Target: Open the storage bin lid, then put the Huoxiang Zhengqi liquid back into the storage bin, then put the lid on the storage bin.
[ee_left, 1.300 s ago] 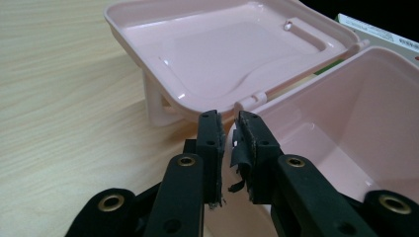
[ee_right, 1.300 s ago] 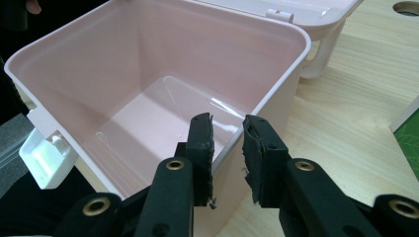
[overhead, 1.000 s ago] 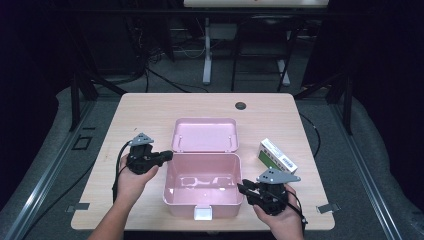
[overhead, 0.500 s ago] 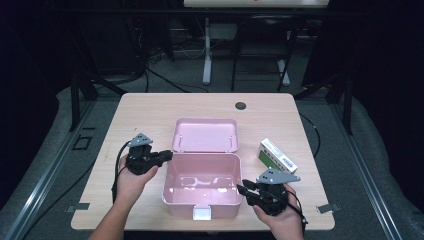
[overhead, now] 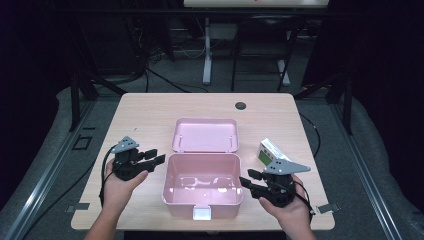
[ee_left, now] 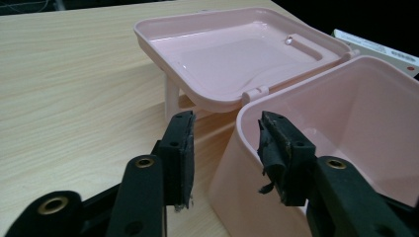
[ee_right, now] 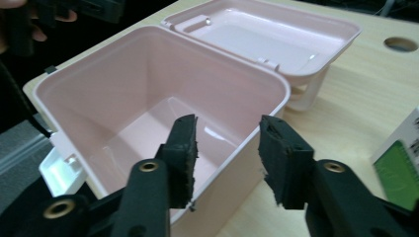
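Pink rectangular plastic box (overhead: 202, 186): placed at the near middle of the light wooden table (overhead: 150, 110), open, its interior bare; a white latch tab (overhead: 202, 213) is seen on its near wall. Its hinged pink lid (overhead: 205, 135) is laid back flat behind it, propped on a small leg. Left tongs (overhead: 152, 156): held just beside the box's left wall, at the rim's corner; jaws set apart, having just been opening, nothing clamped between them. Right tongs (overhead: 248, 179): held at the box's right wall, jaws likewise apart and just opened, the rim below the gap, unpressed. White and green cardboard carton (overhead: 269, 153): laid right of the box, near the right tongs.
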Demonstrator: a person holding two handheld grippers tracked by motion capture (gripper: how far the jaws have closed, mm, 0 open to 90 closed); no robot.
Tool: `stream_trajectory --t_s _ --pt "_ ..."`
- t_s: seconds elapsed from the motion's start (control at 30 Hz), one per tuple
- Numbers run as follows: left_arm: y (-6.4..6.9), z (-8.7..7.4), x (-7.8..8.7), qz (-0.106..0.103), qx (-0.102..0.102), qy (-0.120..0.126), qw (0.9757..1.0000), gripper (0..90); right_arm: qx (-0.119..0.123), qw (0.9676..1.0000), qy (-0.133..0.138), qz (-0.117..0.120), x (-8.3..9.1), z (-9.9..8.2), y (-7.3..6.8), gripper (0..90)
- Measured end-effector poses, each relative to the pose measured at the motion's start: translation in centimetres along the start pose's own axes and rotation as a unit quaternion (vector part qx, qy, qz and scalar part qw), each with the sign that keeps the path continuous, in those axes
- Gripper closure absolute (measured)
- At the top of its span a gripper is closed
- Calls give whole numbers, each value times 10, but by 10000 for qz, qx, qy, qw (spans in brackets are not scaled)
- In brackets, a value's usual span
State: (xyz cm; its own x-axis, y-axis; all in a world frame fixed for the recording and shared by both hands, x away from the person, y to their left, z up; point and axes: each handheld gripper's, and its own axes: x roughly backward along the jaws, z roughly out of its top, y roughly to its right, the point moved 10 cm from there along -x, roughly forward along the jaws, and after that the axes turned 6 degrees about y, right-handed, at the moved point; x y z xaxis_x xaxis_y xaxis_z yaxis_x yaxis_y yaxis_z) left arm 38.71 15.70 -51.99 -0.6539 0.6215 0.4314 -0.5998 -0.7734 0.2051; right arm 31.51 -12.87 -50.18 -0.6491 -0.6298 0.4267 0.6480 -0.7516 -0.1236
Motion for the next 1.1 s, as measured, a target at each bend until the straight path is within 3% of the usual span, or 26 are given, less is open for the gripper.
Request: stream_trajectory --t_s 0.17,0.27,0.43,0.57,0.9,1.1 --pt "-4 -8 6 60 -54 -196 9998 523 116 9998 -132 -93 -2 6 8 525" --pt "-5 -8 10 100 -131 -188 9997 513 194 9994 -233 -148 -1 8 10 525" --pt "-2 -7 16 -41 -185 -244 9995 549 349 9984 -425 -101 -4 13 11 520" --pt "-4 -11 18 9 -215 -318 9993 552 269 9980 -563 -84 -6 17 15 511" --pt "-5 -8 22 -24 -126 -223 9997 538 495 9944 -920 -179 -11 22 25 531" --pt "-6 -9 23 -28 -112 -232 9997 538 518 9931 -1050 -82 -14 26 25 529"
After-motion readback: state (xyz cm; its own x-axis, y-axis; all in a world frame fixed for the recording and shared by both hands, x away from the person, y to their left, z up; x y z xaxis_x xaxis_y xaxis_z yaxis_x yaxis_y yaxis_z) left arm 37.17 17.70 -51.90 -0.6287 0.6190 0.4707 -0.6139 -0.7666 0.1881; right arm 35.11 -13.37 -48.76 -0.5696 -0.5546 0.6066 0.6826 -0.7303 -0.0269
